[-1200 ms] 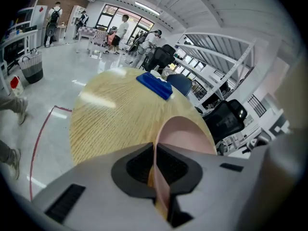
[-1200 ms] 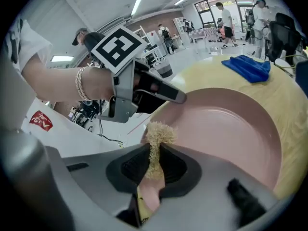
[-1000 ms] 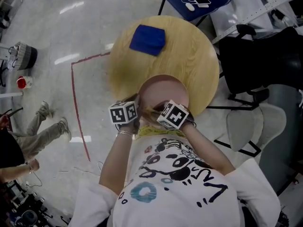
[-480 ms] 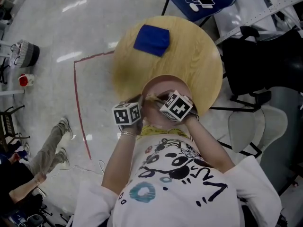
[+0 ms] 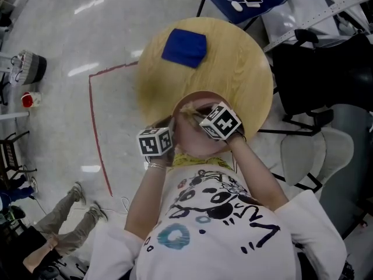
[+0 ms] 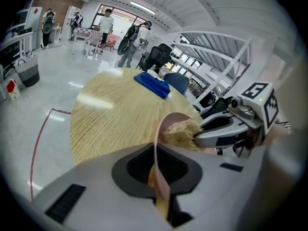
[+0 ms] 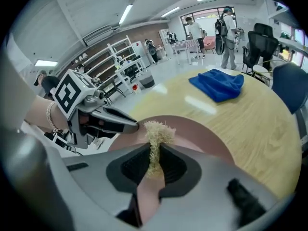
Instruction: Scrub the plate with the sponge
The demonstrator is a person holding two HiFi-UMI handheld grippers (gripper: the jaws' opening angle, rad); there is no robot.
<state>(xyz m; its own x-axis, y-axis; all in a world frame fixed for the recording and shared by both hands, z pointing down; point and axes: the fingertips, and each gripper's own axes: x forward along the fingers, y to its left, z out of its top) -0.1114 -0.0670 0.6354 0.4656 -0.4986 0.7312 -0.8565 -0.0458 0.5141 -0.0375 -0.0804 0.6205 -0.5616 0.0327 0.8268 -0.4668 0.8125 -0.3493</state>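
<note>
Right gripper (image 5: 192, 114) shifted toward centre of table (image 5: 239, 57) since earlier frame, sponge (image 7: 155, 131) carried along. Sponge pinched between right jaws, its fibrous length along jaws, tuft end outward against face of plate (image 5: 201, 95). Plate held tilted at table's near edge, rim clamped by left gripper (image 6: 159, 177). Both hands angled steeply down, close together.

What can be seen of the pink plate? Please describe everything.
The plate is round, matte dusty pink, with a thin raised rim. The left claw is shut on its rim and holds it over the near edge of the wooden table. The straw-coloured sponge, gripped by the right claw, presses on its inner surface.
</note>
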